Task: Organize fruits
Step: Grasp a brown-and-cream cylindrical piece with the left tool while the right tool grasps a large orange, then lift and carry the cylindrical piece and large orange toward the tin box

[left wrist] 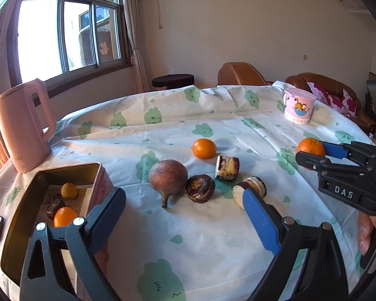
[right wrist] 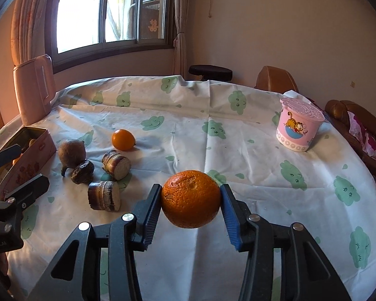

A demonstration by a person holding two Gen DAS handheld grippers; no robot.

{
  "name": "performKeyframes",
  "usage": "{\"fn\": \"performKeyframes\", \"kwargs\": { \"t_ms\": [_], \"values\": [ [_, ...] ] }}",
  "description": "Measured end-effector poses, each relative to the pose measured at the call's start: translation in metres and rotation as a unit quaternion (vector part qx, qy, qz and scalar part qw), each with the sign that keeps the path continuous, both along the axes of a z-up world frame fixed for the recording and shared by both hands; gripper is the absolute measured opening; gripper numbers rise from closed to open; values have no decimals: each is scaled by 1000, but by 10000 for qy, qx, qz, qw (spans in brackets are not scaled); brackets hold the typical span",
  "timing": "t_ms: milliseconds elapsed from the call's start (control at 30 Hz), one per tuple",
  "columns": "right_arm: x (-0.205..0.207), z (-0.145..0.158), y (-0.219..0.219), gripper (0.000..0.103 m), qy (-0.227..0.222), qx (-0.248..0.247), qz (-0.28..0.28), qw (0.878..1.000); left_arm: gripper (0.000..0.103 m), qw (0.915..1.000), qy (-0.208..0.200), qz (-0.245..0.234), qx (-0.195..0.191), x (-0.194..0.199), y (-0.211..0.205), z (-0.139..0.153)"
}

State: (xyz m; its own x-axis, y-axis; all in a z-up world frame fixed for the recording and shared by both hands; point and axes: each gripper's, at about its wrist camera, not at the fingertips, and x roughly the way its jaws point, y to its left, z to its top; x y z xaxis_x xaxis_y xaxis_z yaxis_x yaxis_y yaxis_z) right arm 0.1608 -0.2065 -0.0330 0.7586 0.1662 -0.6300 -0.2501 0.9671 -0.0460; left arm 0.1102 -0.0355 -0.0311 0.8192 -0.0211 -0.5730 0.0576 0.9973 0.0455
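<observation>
My right gripper (right wrist: 191, 189) is shut on a rough-skinned orange (right wrist: 191, 198), its pads pressing both sides just over the cloth; the left wrist view shows this orange (left wrist: 310, 146) far right in the right gripper (left wrist: 313, 155). My left gripper (left wrist: 183, 208) stands open and holds nothing. It is beside the open tin box (left wrist: 25, 200), which holds a small orange (left wrist: 64, 217), a yellow fruit (left wrist: 69, 190) and a dark piece. On the table lie a smooth orange (left wrist: 204, 148), a brown stemmed fruit (left wrist: 168, 178), a dark wrinkled fruit (left wrist: 200, 188) and two sugarcane pieces (left wrist: 226, 167).
A pink kettle (left wrist: 22, 130) stands at the table's left edge behind the tin. A pink lidded cup (right wrist: 298, 128) sits far right. A dark stool (right wrist: 210, 71) and brown sofa (right wrist: 275, 79) lie beyond the table. A hand (left wrist: 368, 230) grips the right tool.
</observation>
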Motion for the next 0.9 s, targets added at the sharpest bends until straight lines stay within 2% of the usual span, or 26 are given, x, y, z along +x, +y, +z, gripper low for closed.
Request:
{"fn": "performKeyframes", "kwargs": {
  "t_ms": [100, 267, 333, 467, 567, 900],
  "values": [
    [7, -1, -6, 49, -95, -107, -251, 9996, 92, 9997, 123, -205, -102, 7, -14, -1],
    [11, -5, -15, 49, -34, -2, -371, 9993, 80, 9975, 464, -482, -234, 25, -36, -9],
    [12, -5, -16, 49, -46, -48, -414, 9991, 70, 9956, 650, -589, -340, 33, -43, -14],
    [14, -6, -24, 49, 41, 173, -436, 9989, 62, 9918, 935, -738, -463, 46, -54, -23],
    [14, -6, -26, 49, 59, 272, -439, 9986, 44, 9900, 1119, -787, -352, 53, -61, -29],
    [11, -4, -26, 49, -11, 362, -316, 9988, 43, 9922, 966, -745, -264, 51, -63, -26]
  ]
}}
